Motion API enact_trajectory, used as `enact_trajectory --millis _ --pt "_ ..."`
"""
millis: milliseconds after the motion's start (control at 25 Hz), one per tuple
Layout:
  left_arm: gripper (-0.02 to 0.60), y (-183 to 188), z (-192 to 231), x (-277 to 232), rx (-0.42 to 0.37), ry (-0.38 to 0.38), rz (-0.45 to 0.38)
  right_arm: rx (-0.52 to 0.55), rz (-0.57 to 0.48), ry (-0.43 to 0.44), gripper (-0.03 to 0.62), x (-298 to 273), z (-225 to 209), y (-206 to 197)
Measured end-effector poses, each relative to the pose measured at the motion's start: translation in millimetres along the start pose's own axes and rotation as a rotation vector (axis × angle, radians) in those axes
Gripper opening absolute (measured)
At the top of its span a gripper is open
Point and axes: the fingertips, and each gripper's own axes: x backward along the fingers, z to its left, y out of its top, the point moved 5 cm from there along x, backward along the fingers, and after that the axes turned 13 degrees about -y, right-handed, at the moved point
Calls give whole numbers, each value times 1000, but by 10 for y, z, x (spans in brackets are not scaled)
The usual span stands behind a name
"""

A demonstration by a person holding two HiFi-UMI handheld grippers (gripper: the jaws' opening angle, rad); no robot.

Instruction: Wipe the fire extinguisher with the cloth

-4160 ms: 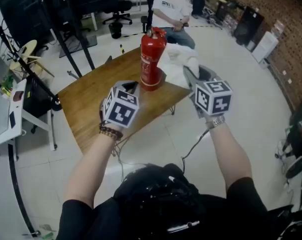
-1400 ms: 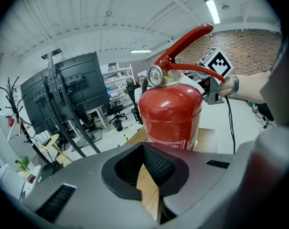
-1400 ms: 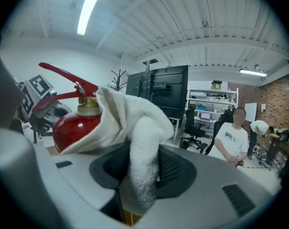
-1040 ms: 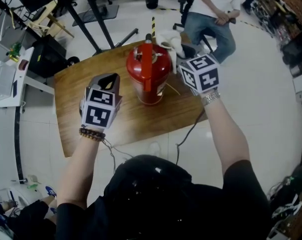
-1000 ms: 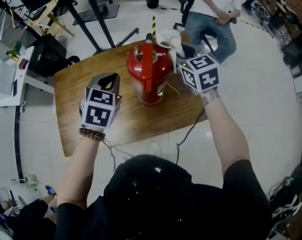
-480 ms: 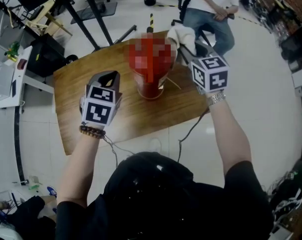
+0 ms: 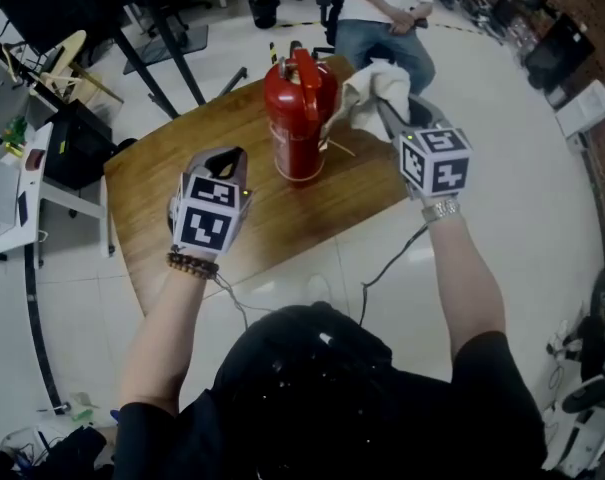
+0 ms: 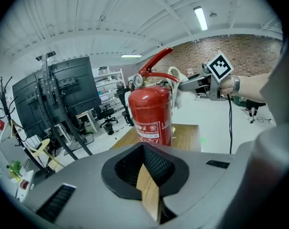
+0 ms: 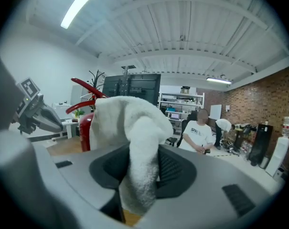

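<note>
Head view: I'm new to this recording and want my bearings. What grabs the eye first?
A red fire extinguisher stands upright near the far edge of a wooden table. Just right of it, the right hand-held gripper holds a white cloth beside its top; the left hand-held gripper hovers shut and empty over the near side.

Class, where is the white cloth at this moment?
In the head view, the cloth is pinched in the right gripper, just right of the top of the fire extinguisher.

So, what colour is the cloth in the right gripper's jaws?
White, plain, no pattern. The fluffy white cloth shows best in the right gripper view.
</note>
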Motion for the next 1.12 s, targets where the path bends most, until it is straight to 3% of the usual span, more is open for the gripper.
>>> enact_trajectory --millis 240,520,880,1120 --pt "0 -183 -198 228 -31 -64 -18 -29 21 -47 161 504 263 -158" --pt "0 -281 -432 398 -68 -103 -38 -122 -2 -21 161 785 457 -56" --pt "0 -115 -467 330 -41 -48 -50 -122 -9 81 161 382 476 299" --pt "0 27 -353 77 3 -2 -32 -105 42 188 161 -64 605 142"
